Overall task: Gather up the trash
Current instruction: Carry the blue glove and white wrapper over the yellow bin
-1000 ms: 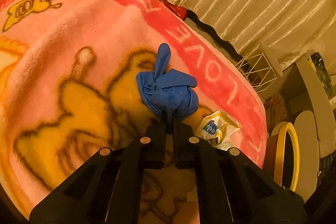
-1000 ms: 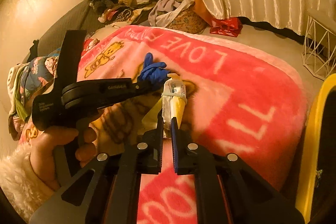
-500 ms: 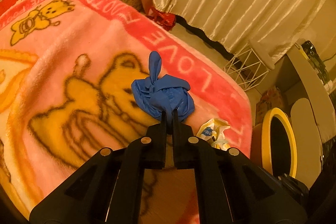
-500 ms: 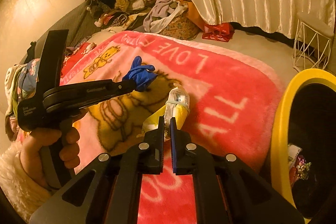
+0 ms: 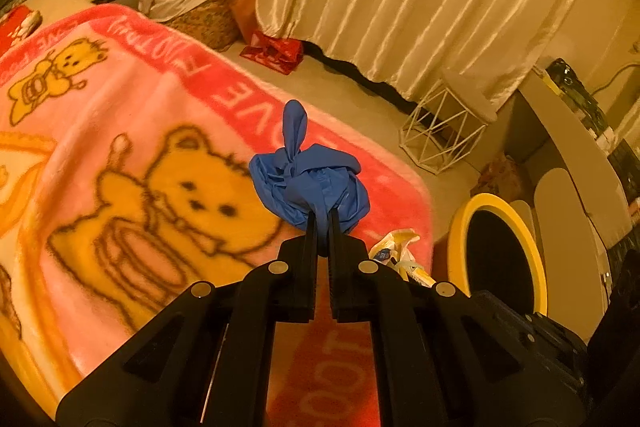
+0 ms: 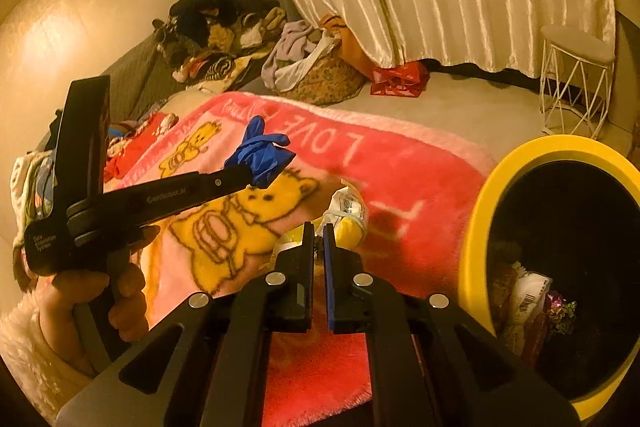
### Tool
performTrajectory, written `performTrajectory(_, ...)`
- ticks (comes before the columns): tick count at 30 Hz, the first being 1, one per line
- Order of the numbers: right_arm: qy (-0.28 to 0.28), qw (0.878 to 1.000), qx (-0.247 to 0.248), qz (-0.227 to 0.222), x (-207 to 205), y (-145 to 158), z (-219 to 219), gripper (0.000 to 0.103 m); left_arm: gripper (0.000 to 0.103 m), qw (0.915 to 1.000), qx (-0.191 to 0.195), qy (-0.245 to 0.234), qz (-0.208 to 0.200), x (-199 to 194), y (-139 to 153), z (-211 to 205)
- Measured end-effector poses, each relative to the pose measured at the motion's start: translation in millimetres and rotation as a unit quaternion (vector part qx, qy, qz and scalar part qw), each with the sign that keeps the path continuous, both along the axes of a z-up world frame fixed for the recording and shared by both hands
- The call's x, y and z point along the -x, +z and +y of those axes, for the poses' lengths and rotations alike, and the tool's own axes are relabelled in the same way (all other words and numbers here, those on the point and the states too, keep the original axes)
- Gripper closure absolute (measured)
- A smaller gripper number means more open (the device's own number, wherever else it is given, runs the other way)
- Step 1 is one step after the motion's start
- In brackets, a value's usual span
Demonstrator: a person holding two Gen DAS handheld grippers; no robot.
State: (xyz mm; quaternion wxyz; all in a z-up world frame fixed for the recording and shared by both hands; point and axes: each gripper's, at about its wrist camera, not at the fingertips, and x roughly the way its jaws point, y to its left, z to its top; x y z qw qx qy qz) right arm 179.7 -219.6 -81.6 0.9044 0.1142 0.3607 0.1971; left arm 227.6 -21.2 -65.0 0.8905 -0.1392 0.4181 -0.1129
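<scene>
Pink bear-print blanket [image 5: 132,155] covered the bed beneath both claws. My left gripper [image 5: 322,223] was clamped tight on a crumpled blue glove [image 5: 310,183], held above the blanket. My right gripper [image 6: 318,233] pinched a yellow-and-white wrapper [image 6: 346,215] at its 12 o'clock. At 3 o'clock stood the yellow-rimmed bin [image 6: 476,227], trash already inside.

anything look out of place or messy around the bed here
Yes: a jumbled heap of clothes spills over the woven basket behind the pink bear-print blanket, and a crumpled red bag lies on the floor.
</scene>
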Motion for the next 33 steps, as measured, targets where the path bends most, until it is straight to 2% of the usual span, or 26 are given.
performTrajectory(18,-0.046,0.998,-0.023,-0.030,23,24,-42,0.099,0.101,0.9988,0.003,-0.037,-0.032,22,28,-37)
performTrajectory(33,-0.078,0.996,-0.031,-0.035,38,29,-70,0.099,0.101,0.9962,0.002,-0.075,-0.046,36,39,-68)
